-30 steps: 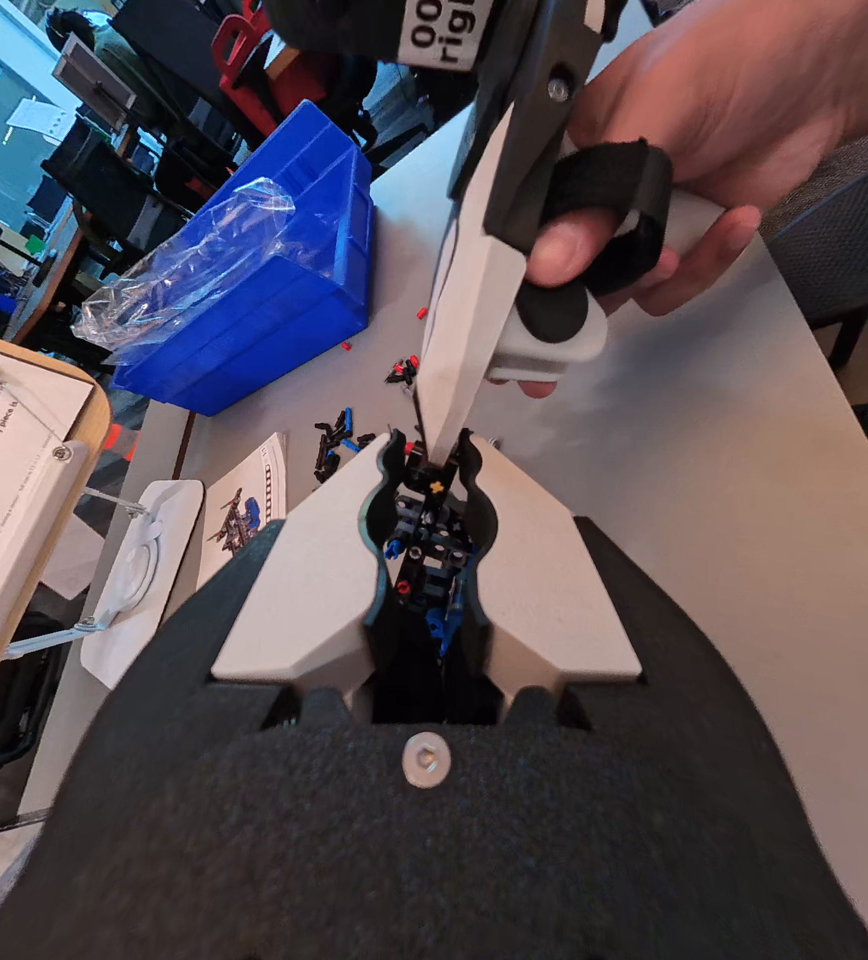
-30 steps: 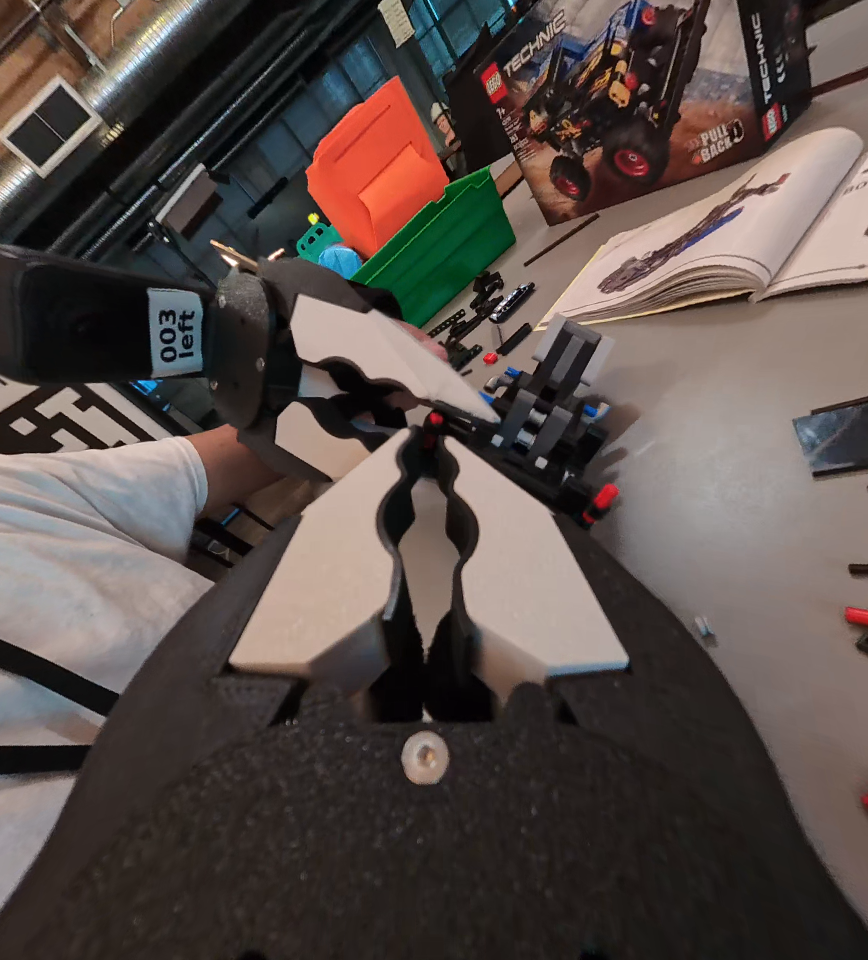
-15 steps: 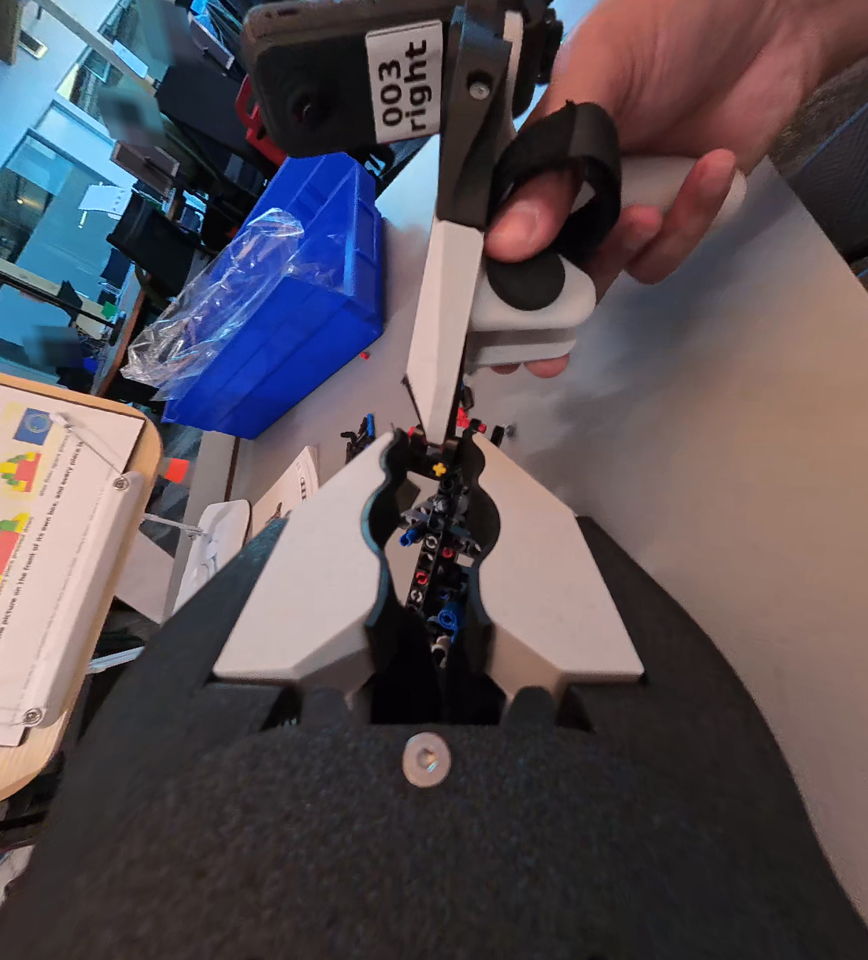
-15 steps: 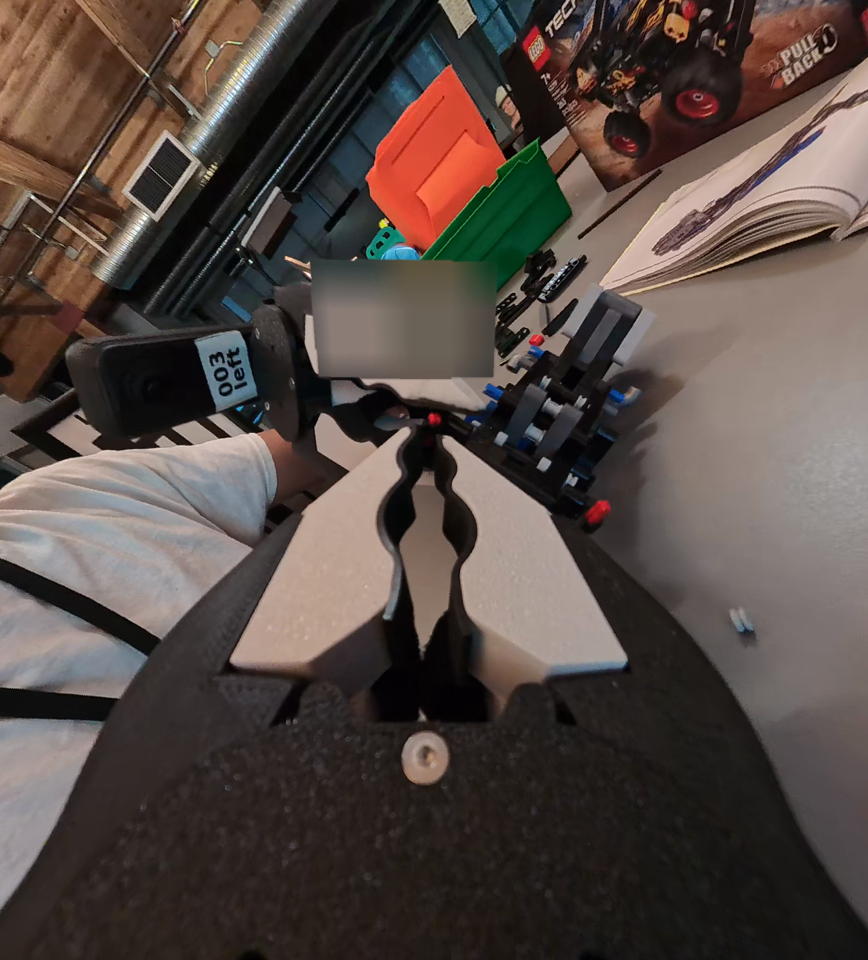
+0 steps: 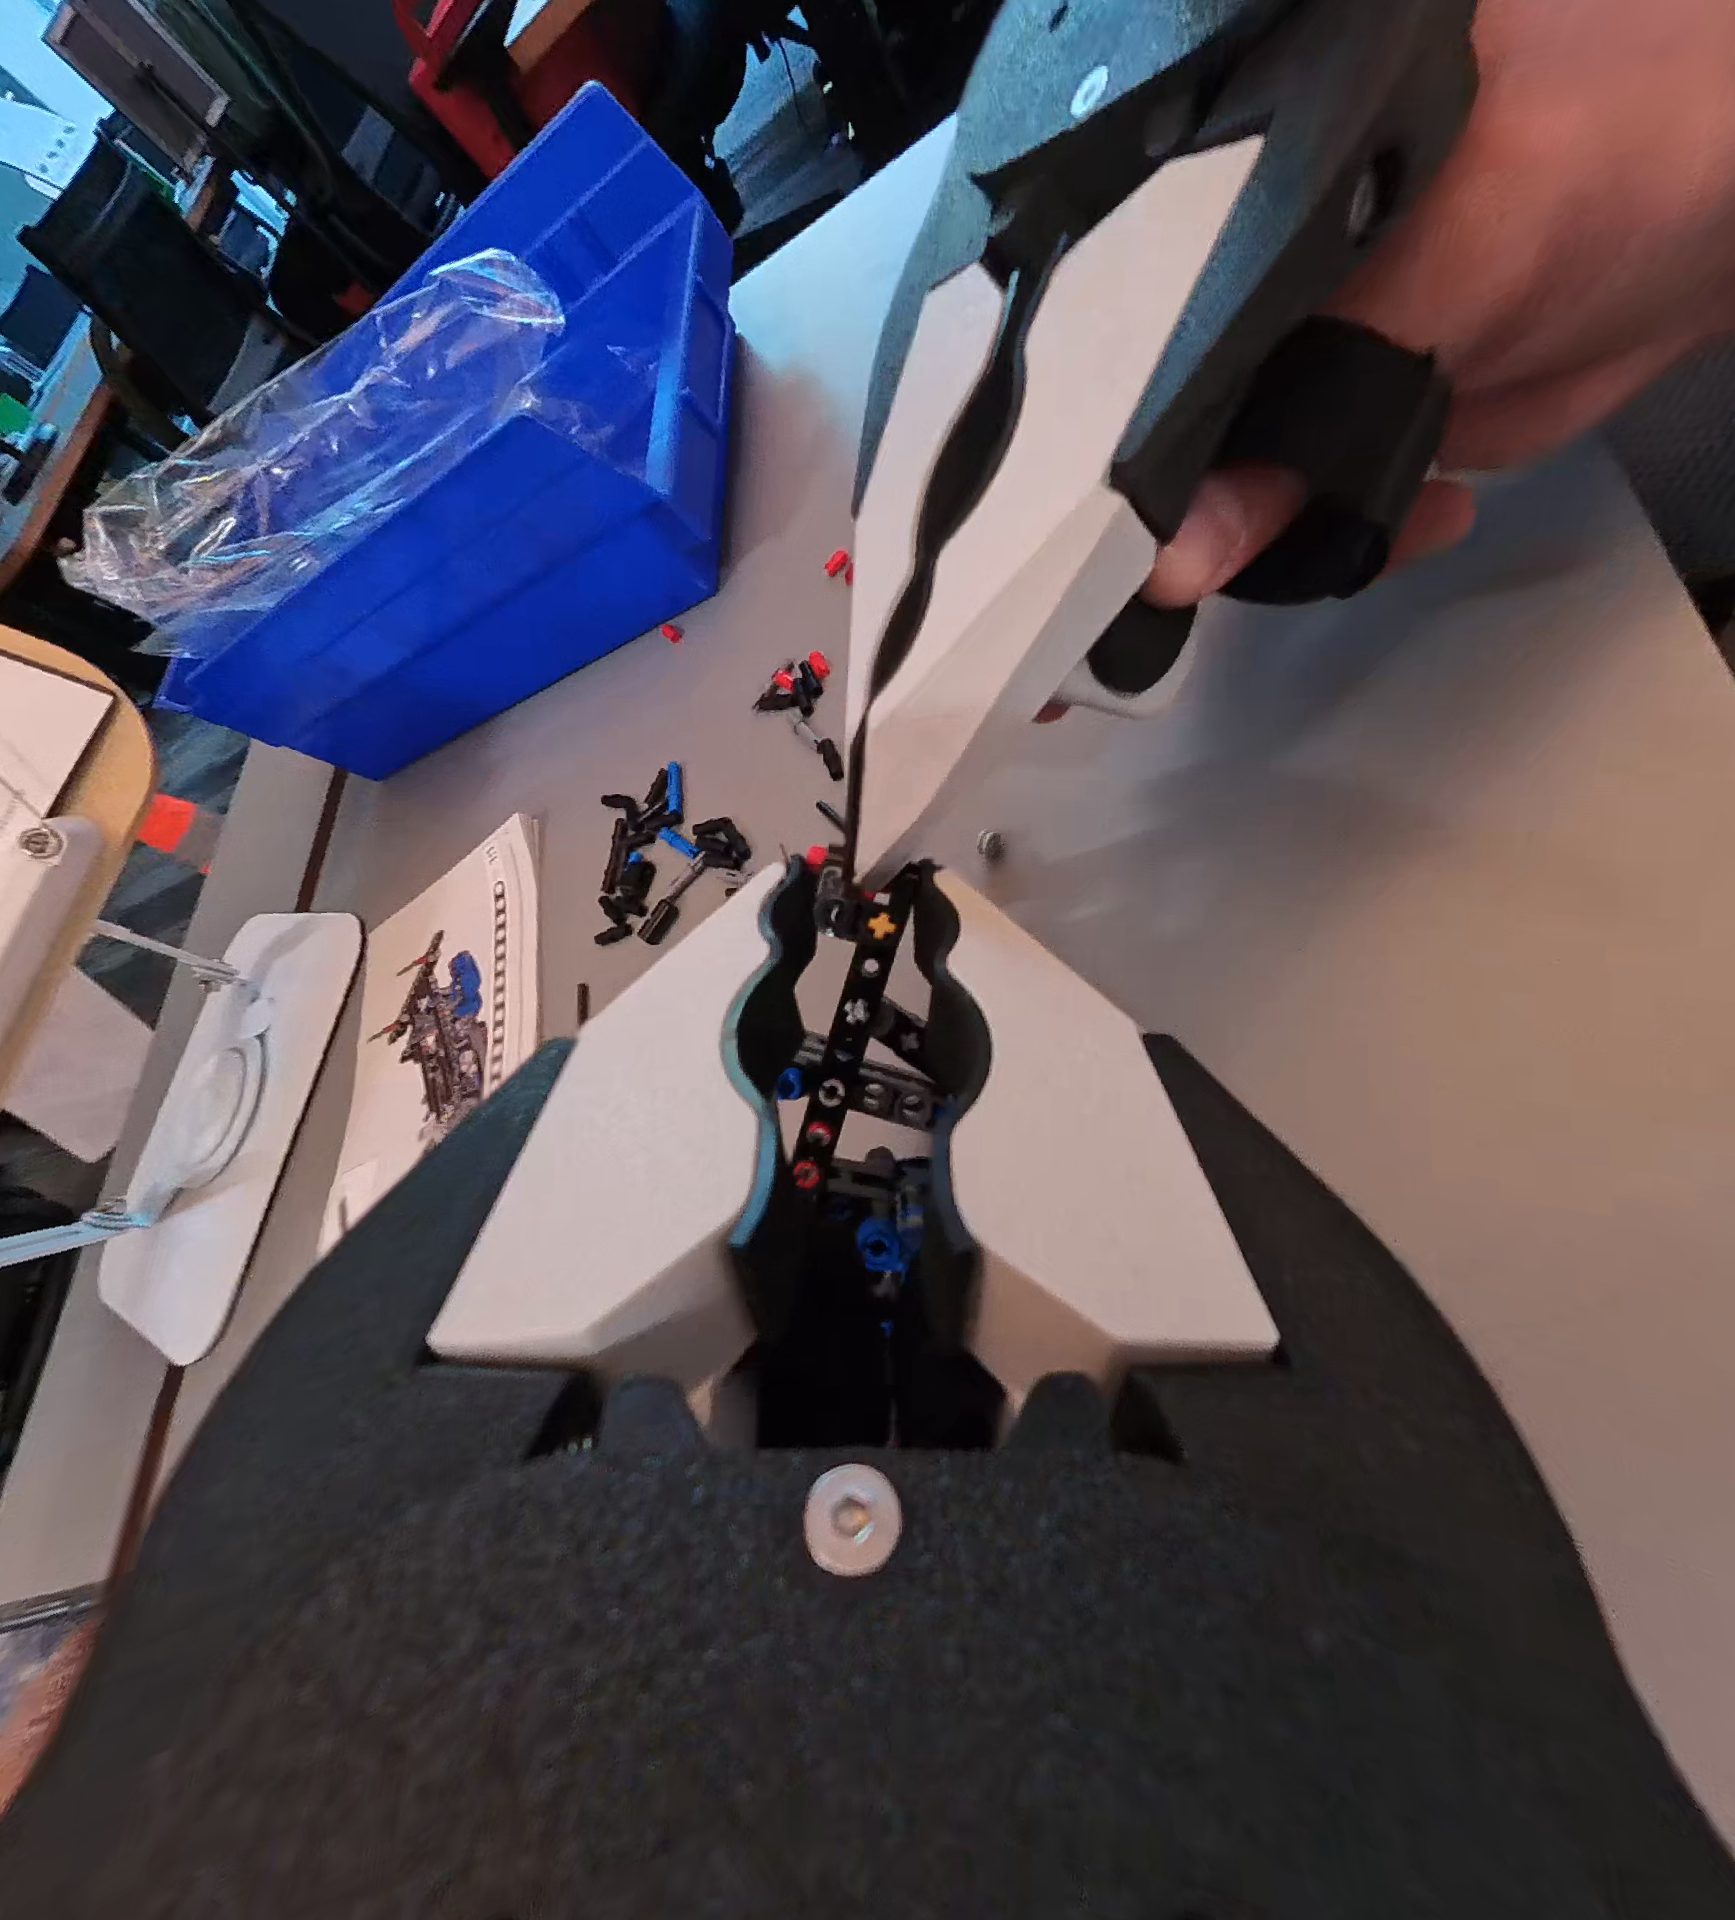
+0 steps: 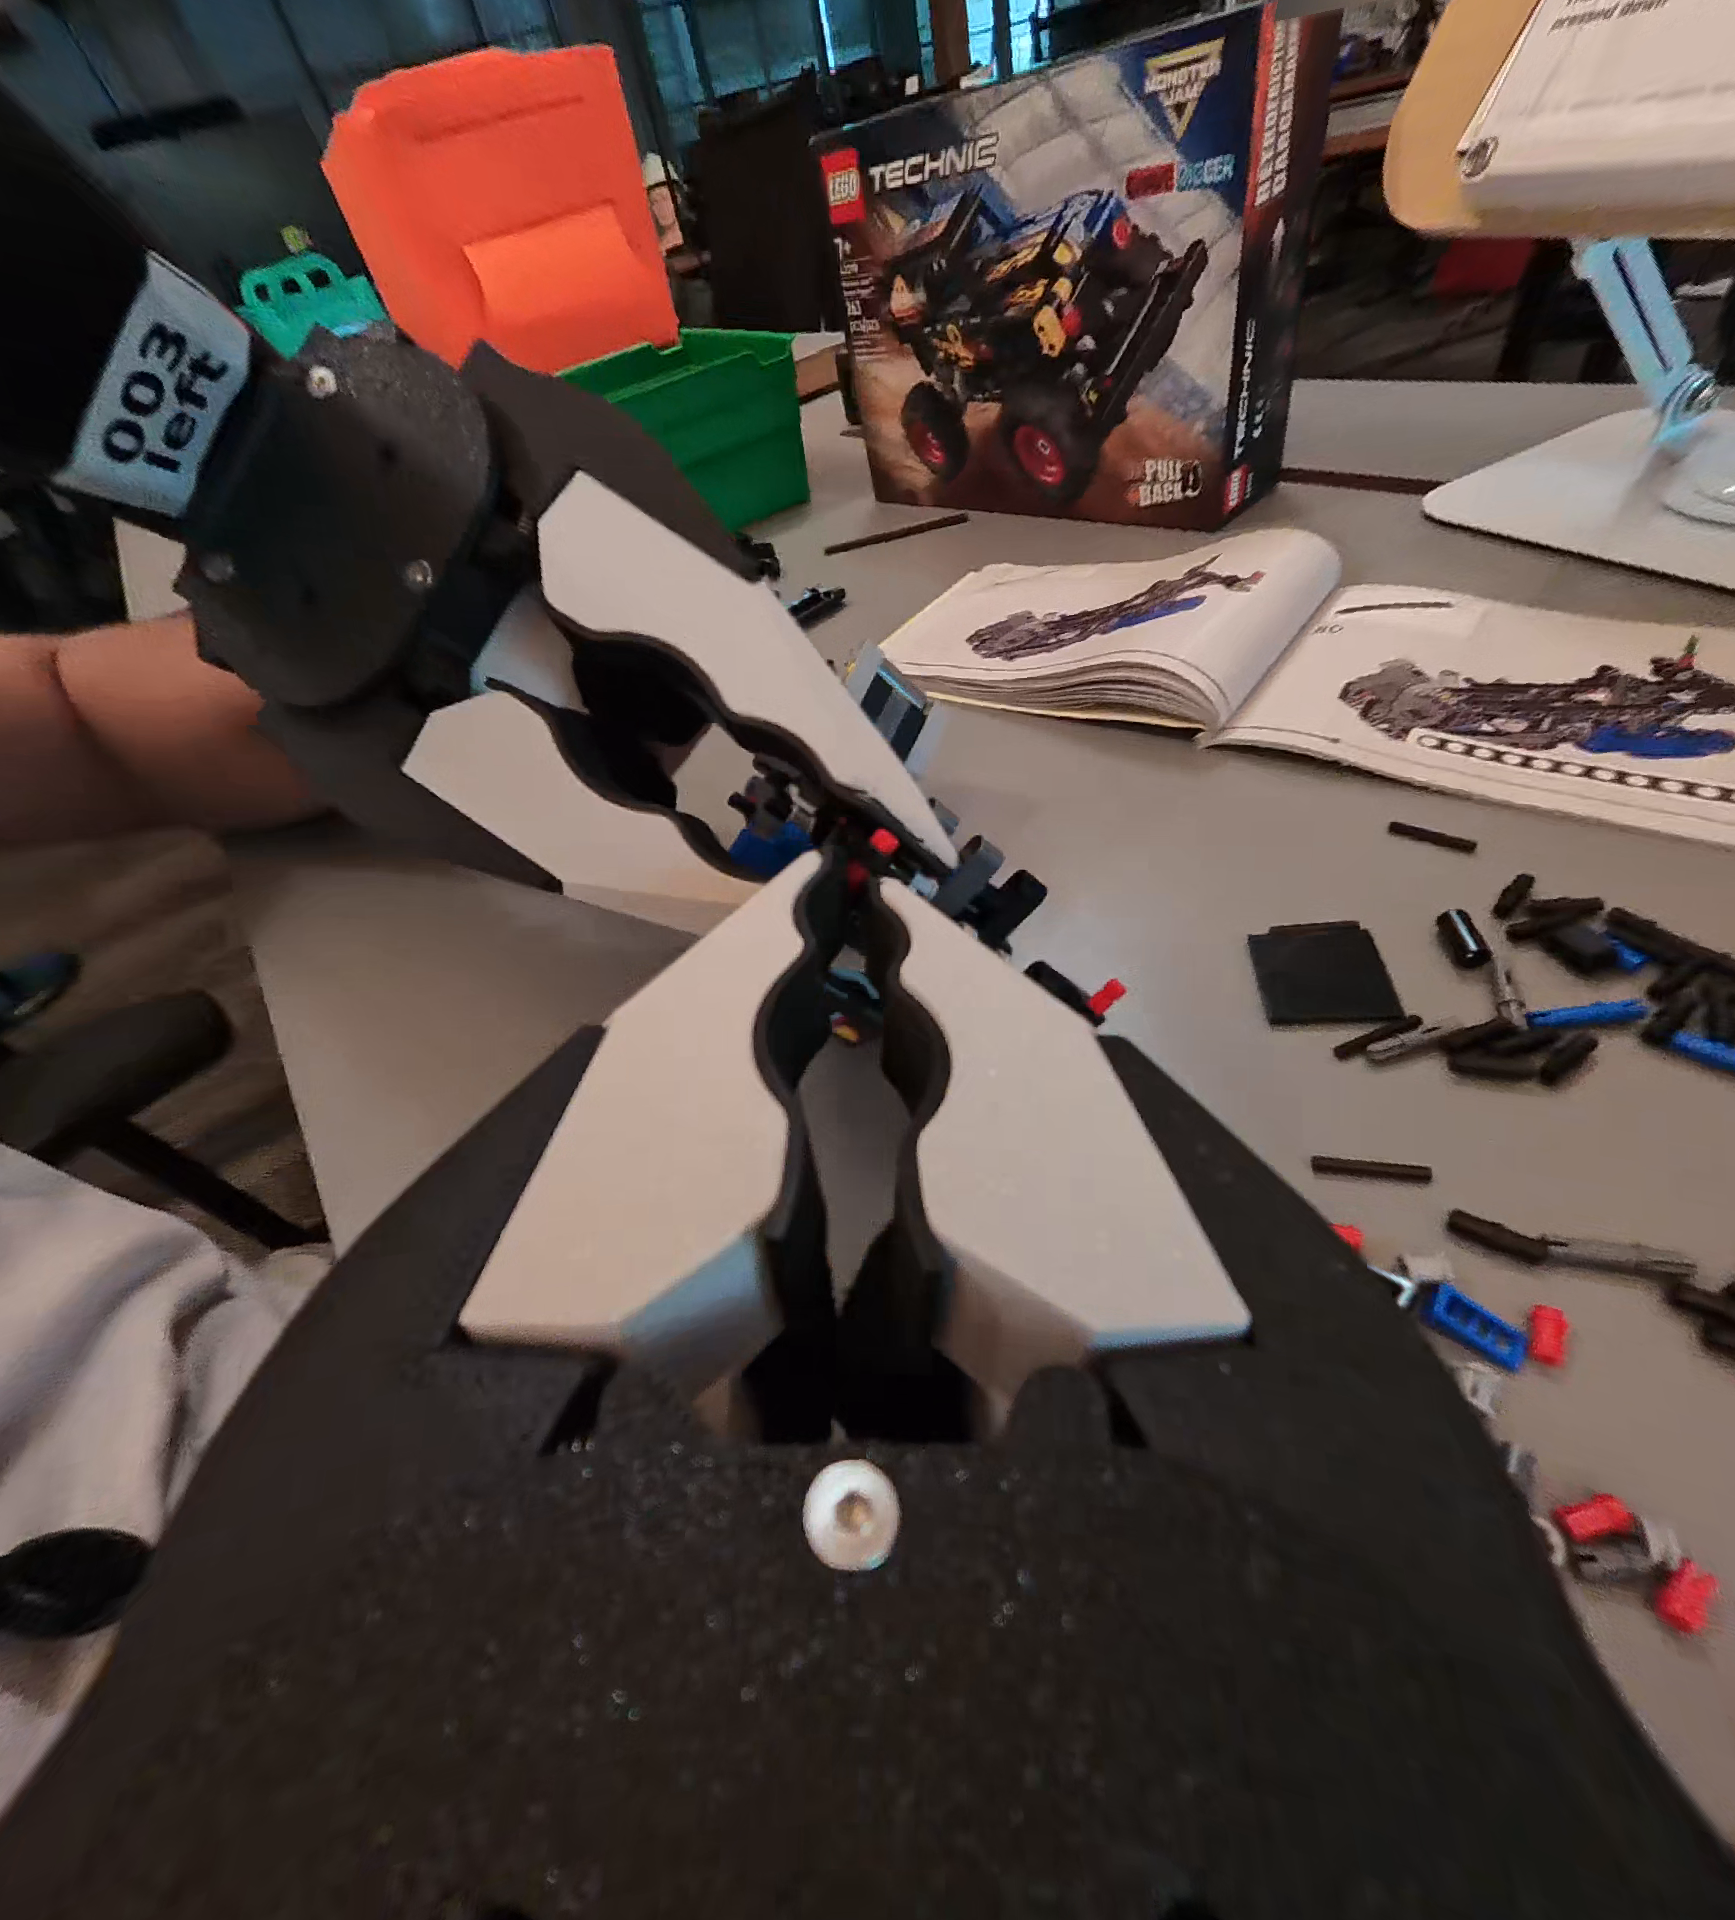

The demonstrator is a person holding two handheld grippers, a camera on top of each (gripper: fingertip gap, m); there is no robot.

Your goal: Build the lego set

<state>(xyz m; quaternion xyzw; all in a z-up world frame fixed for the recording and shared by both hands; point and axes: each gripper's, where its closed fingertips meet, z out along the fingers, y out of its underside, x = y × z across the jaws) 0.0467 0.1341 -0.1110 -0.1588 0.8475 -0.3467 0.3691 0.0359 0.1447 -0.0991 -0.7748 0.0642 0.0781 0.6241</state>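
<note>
The partly built lego model, a black holed beam with blue, red and yellow bits, sits between the fingers of my left gripper, which is shut on it and holds it above the grey table. My right gripper comes down from above, and its shut tips meet the model's far end. In the right wrist view, my right gripper pinches a small red piece at that end. The left gripper reaches in from the left with the model in it.
A blue bin with a plastic bag stands at the back. An open instruction booklet, the set's box, a green bin and a white stand base lie beyond. Loose pins and beams scatter to the right. Left and right tips are no more than a few centimetres apart.
Both grippers have swung together, so the table and booklet now fill more of the right wrist view. The right gripper has tilted over. Both keep their hold, tips still meeting at the model's end.
</note>
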